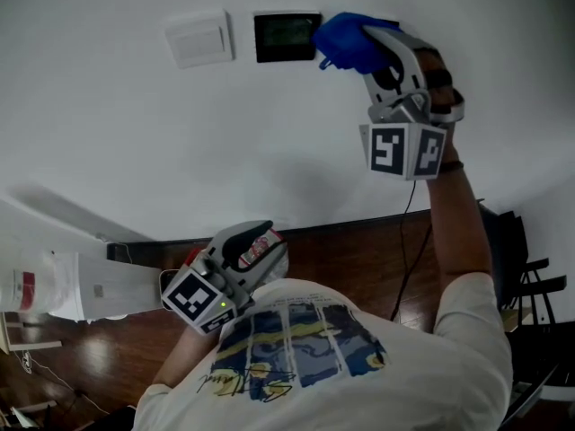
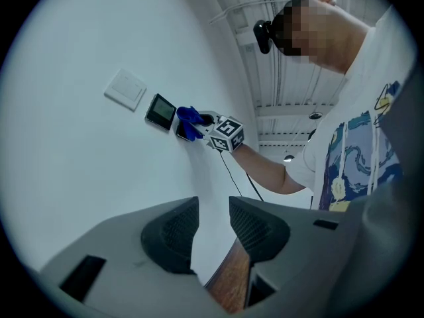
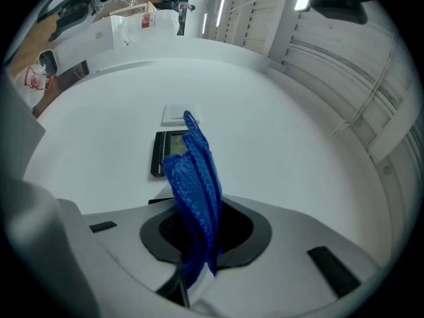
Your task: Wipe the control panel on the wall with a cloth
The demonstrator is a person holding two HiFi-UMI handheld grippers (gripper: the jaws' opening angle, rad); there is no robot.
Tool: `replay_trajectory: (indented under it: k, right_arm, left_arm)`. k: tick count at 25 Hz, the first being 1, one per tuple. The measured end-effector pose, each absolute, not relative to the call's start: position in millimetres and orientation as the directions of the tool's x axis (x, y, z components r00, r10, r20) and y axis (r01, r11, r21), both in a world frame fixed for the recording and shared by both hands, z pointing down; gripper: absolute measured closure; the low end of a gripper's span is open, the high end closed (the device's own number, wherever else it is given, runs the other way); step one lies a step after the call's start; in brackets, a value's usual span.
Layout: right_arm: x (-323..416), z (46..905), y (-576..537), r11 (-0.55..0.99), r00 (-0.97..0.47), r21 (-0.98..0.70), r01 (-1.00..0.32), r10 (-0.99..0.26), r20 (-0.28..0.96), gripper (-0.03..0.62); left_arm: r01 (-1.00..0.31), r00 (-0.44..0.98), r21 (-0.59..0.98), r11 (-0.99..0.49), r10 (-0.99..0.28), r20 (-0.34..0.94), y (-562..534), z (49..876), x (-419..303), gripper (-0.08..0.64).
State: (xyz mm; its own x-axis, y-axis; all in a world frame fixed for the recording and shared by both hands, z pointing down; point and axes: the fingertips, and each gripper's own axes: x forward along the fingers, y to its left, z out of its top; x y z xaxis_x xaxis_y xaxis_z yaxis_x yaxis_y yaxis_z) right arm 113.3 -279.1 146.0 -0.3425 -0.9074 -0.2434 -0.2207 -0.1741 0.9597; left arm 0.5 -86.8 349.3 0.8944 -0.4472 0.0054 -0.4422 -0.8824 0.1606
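The black control panel (image 1: 287, 36) hangs on the white wall, with a white switch plate (image 1: 199, 38) to its left. My right gripper (image 1: 361, 50) is raised to the wall and shut on a blue cloth (image 1: 350, 41), which reaches the panel's right edge. In the right gripper view the cloth (image 3: 195, 177) stands up between the jaws and covers part of the panel (image 3: 161, 154). My left gripper (image 1: 256, 251) hangs low by the person's chest. Its jaws are slightly apart with nothing between them (image 2: 213, 227). It looks toward the panel (image 2: 160, 111) and the cloth (image 2: 188, 123).
A black cable (image 1: 409, 232) runs down the wall to a dark wooden floor (image 1: 359, 259). A white table (image 1: 81, 285) with bags stands at the lower left. Dark chairs (image 1: 530, 277) are at the right. Pipes run along the ceiling (image 2: 278, 65).
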Motion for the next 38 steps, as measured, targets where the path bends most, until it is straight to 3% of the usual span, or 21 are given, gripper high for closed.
replay_trajectory:
  k: [19,31,38]
  right_arm:
    - [120.4,264.6,-292.0,0.038,-0.369,0.971,-0.237,-0.928,-0.054,0.503]
    - [125.8,157.4,-260.4,-0.154,-0.382,0.951,-0.266,-0.889,-0.251,0.503]
    - [129.5,142.5,-275.6,-0.174,-0.372,0.951,-0.257,-0.89,-0.263,0.503]
  left_arm:
    - [-0.443,0.896,0.135,-0.886,-0.439,0.059,-85.6,358.2,16.6,0.44]
    - [-0.434,0.901,0.128,-0.892,-0.432,0.045,-86.7,354.2,22.9,0.44]
    - [-0.438,0.899,0.131,-0.889,-0.437,0.042,-87.6,354.2,24.8,0.44]
